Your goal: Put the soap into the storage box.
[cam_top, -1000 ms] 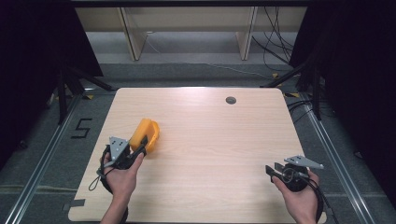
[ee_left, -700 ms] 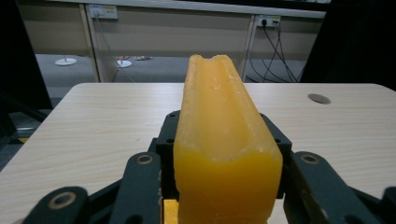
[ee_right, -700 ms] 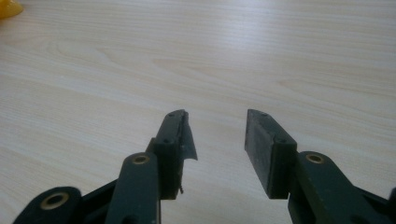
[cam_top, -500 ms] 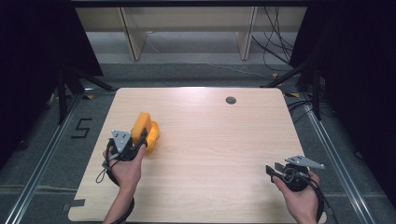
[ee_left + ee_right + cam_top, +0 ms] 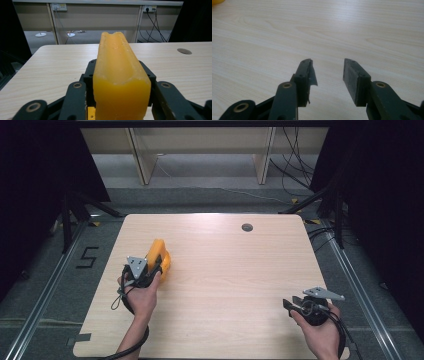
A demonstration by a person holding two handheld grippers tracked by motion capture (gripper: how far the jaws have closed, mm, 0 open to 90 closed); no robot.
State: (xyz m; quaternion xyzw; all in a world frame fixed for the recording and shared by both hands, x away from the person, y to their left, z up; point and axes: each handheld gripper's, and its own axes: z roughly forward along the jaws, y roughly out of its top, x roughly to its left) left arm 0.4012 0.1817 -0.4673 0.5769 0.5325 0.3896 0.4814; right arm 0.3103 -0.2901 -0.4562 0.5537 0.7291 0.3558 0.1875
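Two grippers | left gripper (image 5: 152, 265) pinching orange block (image 5: 156, 254), shifted right | right gripper (image 5: 289, 304) spread, unmoved

A translucent orange-yellow block (image 5: 120, 77) sits between black fingers (image 5: 91, 72) above a pale wood-grain table (image 5: 235, 270).

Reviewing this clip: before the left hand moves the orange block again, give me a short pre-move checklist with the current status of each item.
1. Left gripper shut on the orange block: ok, a jaw presses each side in the left gripper view.
2. Block seated deep between the jaws: ok.
3. Block lifted off the table: cannot tell.
4. Right gripper empty, jaws apart: ok.
5. Right gripper well apart from the block: ok, near the table's right front corner.
6. Bare tabletop ahead of the block: ok; a small round cap sits far back.
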